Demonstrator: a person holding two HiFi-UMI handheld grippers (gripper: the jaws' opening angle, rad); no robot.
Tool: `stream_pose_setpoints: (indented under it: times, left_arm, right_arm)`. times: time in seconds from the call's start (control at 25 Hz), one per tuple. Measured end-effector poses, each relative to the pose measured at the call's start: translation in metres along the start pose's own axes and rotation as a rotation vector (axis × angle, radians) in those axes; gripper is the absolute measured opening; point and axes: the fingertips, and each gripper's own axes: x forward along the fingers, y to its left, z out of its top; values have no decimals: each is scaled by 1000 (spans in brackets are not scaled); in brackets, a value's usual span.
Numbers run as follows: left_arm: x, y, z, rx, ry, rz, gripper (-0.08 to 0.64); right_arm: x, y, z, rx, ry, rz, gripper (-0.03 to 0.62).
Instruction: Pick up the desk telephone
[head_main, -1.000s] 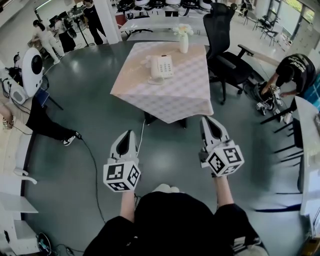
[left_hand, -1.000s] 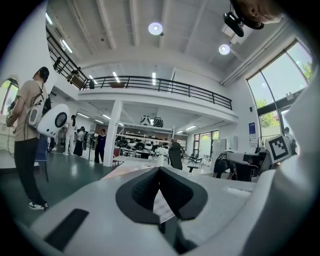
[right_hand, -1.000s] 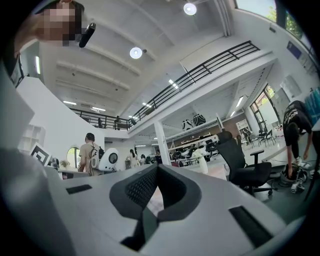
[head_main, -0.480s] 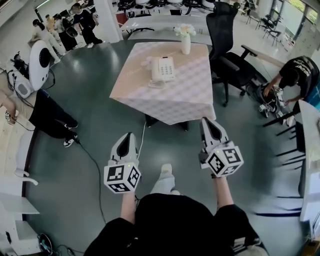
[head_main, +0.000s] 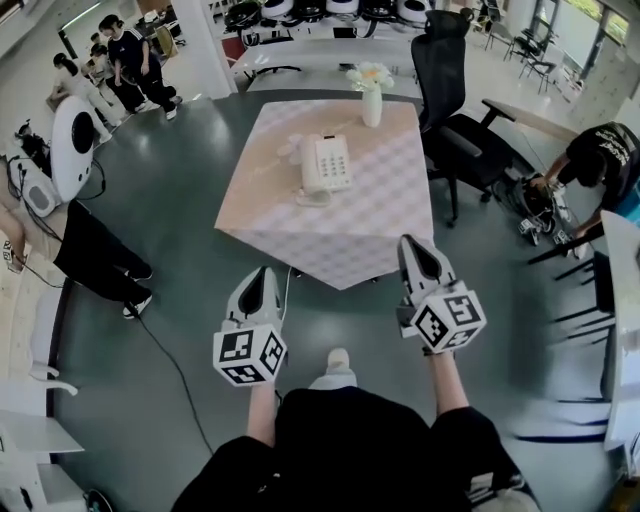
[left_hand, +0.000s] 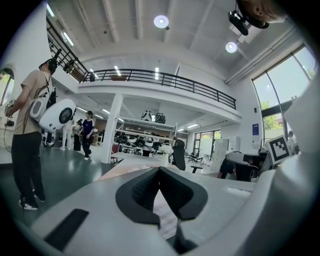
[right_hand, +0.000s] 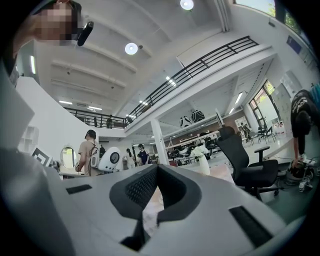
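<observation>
Head camera looks steeply down on a nearby table (head_main: 375, 200); cameras on the left gripper (head_main: 260, 273) and right gripper (head_main: 413, 243) look level across that table.

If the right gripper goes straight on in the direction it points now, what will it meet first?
Probably the checked tablecloth at the table's near edge: it shows straight beyond the right gripper's shut tips. The desk telephone lies farther on, to the left. Depth is unclear.

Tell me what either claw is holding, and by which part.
Nothing. The left claw and right claw are both shut and empty; the desk telephone sits untouched on the table ahead.
</observation>
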Motion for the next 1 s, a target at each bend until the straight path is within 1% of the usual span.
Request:
stream_pose_setpoints:
  times: [0.2,0.48,0.68,1.0]
  left_arm:
    - [44,19,8,3,-5,-15,0]
    - [97,43,16,8,3,-35,0]
    - [124,53,14,2,15,-50,0]
    - [154,61,2,-29,59,-67,0]
  right_arm:
    - [43,-13,1,0,-11,-7,-8]
    - [95,-30,-7,-7,1,-31,-8]
    - [120,-39,-15,7,9,-44,-8]
    - [143,-53,-27,20,47,-69,-8]
